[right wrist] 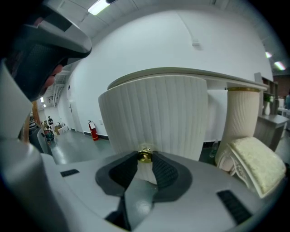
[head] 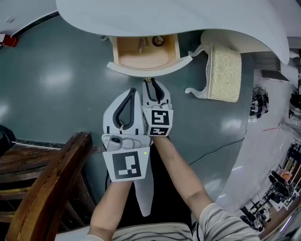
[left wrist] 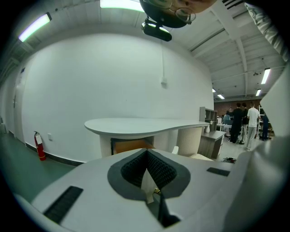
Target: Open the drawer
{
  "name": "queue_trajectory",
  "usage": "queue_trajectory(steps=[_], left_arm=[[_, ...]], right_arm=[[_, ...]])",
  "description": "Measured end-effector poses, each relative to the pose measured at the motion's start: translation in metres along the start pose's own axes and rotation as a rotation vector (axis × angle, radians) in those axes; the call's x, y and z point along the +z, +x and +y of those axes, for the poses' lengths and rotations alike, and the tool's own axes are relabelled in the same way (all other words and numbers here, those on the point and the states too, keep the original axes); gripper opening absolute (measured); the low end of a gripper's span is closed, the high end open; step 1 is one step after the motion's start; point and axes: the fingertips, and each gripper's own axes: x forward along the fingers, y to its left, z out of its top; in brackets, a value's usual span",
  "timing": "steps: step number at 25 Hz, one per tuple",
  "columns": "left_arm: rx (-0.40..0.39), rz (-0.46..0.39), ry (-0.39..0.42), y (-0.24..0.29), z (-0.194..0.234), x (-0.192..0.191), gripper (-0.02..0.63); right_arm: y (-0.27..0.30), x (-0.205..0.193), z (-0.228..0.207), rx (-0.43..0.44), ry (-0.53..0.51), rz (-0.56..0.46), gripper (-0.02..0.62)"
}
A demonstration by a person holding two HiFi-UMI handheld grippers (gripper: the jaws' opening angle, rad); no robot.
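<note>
Nearest, the left gripper (head: 133, 92) hangs back, its 2 jaws pressed together on nothing. Just ahead, the right gripper (head: 150, 84) pinches the brass knob (right wrist: 145, 155) between its fingertips. Beyond, the drawer (head: 149, 70) stands pulled out from under the white table (head: 188, 14).

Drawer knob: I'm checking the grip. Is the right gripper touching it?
Touching. The right gripper view shows the right gripper clamped on the gold knob, its jaws pressing both sides.

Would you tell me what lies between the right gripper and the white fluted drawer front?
Only the small round brass knob, which the right gripper grips just before the white fluted drawer front; the right gripper view shows it.
</note>
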Motion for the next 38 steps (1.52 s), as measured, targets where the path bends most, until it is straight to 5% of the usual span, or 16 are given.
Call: queue_trajectory(steps=[38], left_arm=[[0.021,-0.008,-0.012,-0.013,-0.004,0.009,0.005]], right_arm=[[-0.054,-0.037,0.010,0.020,0.043,0.106,0.109]])
